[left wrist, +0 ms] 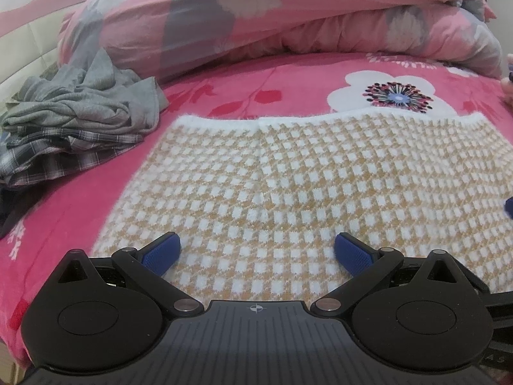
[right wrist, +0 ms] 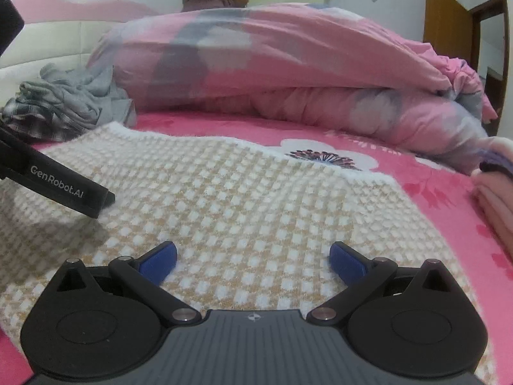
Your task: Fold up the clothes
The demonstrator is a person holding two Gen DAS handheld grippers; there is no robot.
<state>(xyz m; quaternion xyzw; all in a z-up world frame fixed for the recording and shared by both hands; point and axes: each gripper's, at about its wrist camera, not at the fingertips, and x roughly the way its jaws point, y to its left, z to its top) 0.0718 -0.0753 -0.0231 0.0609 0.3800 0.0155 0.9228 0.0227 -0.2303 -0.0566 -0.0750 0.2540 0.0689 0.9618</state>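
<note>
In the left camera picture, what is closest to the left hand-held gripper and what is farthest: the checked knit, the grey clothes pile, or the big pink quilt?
From the left hand-held gripper:
1. Checked knit, spread flat right under its open fingers.
2. Grey clothes pile, farther back on the left.
3. Pink quilt, heaped across the back of the bed.

Right gripper (right wrist: 253,258) jaws spread wide, empty, over checked knit garment (right wrist: 224,192) lying flat on pink bed (right wrist: 433,199). Left gripper (right wrist: 61,186) body at left edge above garment. Grey clothes pile (right wrist: 70,102) behind; pink duvet (right wrist: 288,73) bunched beyond.
</note>
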